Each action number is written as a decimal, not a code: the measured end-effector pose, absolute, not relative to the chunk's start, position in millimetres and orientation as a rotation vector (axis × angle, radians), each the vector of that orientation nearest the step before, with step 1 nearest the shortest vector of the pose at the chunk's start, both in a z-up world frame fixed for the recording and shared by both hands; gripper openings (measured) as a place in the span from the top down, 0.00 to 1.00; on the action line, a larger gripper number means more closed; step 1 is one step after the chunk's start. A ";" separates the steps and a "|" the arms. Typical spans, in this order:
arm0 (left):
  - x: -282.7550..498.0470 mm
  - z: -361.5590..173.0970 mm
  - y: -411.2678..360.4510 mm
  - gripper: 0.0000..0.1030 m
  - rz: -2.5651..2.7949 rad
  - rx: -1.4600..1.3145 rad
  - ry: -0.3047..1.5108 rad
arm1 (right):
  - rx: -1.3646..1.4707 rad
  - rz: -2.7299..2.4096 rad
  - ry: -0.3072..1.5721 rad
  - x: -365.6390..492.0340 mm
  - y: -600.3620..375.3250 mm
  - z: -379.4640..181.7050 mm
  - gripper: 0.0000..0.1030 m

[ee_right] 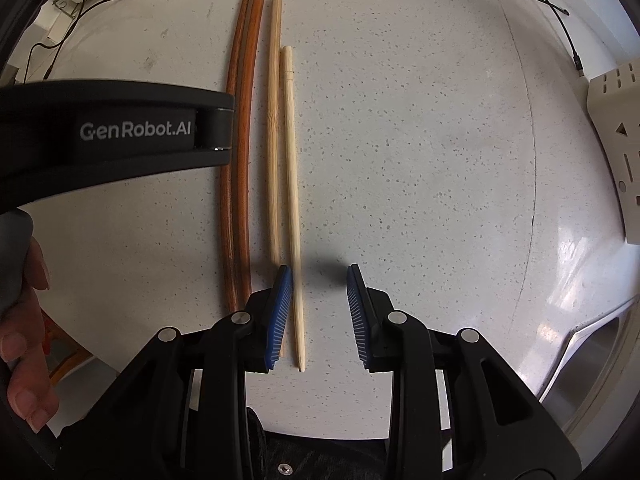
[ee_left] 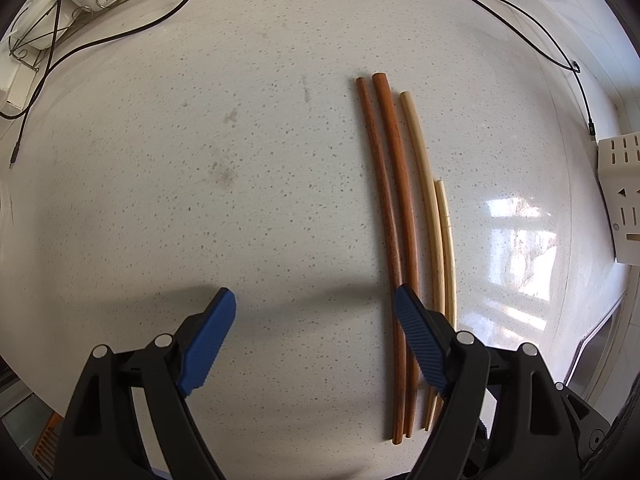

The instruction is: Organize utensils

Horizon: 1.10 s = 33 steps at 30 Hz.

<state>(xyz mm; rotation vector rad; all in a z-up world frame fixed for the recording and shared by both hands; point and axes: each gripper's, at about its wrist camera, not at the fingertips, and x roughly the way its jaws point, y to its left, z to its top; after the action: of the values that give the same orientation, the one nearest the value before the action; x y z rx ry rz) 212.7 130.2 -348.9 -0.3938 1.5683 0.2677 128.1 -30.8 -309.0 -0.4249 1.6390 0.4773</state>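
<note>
Chopsticks, four of them, lie side by side on the speckled countertop (ee_right: pixel 400 160) under both my grippers: two dark brown chopsticks (ee_right: pixel 240 160) touching each other, and just to their 3 o'clock side two pale chopsticks (ee_right: pixel 280 160), the outer one set back toward me so its far end stops short of the others.

My right gripper (ee_right: pixel 320 312) points down at the near ends with its jaws partly apart and clamped on nothing. The shorter pale chopstick (ee_right: pixel 294 240) runs up between the pads, right against the 9 o'clock pad (ee_right: pixel 280 312), whether touching I cannot tell, and well clear of the other. The longer pale chopstick (ee_right: pixel 274 140) passes under that same pad.

My left gripper (ee_left: pixel 316 336) hangs with jaws wide apart and empty. Its 3 o'clock pad (ee_left: pixel 420 344) sits over the brown pair, and bare counter fills the gap.

Outward, a cream slotted holder (ee_right: pixel 616 140) stands at 3 o'clock, a wire rack (ee_left: pixel 80 12) at 11 o'clock, and black cables (ee_left: pixel 520 32) trail across the far counter.

My worry is the off-centre stick: closing now, I judge the pad would shove it sideways and roll it, or drag the neighbouring pale stick askew. The left pad could likewise nudge the brown pair out of line on this slick surface.
</note>
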 end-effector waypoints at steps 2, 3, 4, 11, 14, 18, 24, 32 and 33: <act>212.6 -348.8 130.2 0.22 0.268 -0.394 1.568 | -0.426 0.475 1.640 126.3 -29.1 -309.8 0.74; 212.6 -348.8 130.3 0.22 0.268 -0.393 1.568 | -0.426 0.474 1.640 125.4 -28.1 -311.2 0.75; 212.5 -348.7 130.1 0.22 0.268 -0.393 1.567 | -0.423 0.473 1.641 125.1 -27.6 -311.7 0.75; 211.3 -347.8 131.8 0.22 0.269 -0.394 1.565 | -0.413 0.464 1.646 129.4 -25.5 -303.9 0.79; 210.7 -347.7 132.4 0.22 0.270 -0.395 1.565 | -0.436 0.458 1.639 127.2 -22.3 -303.3 0.82; 208.8 -346.5 133.4 0.22 0.271 -0.397 1.565 | -0.440 0.447 1.638 127.1 -21.3 -302.4 0.85; 204.7 -345.4 133.7 0.28 0.269 -0.395 1.558 | -0.421 0.435 1.644 129.6 -23.3 -298.6 0.92; 199.0 -343.9 130.7 0.48 0.304 -0.314 1.555 | -0.410 0.439 1.647 131.1 -26.8 -293.5 0.95; 198.1 -343.4 132.1 0.52 0.306 -0.317 1.557 | -0.405 0.440 1.648 131.8 -27.7 -293.0 0.95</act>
<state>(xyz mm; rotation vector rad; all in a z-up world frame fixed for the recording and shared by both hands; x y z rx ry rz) 198.1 132.1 -343.4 -0.3171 1.5572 0.3063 131.8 -27.7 -293.0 -0.4047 1.6483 0.4398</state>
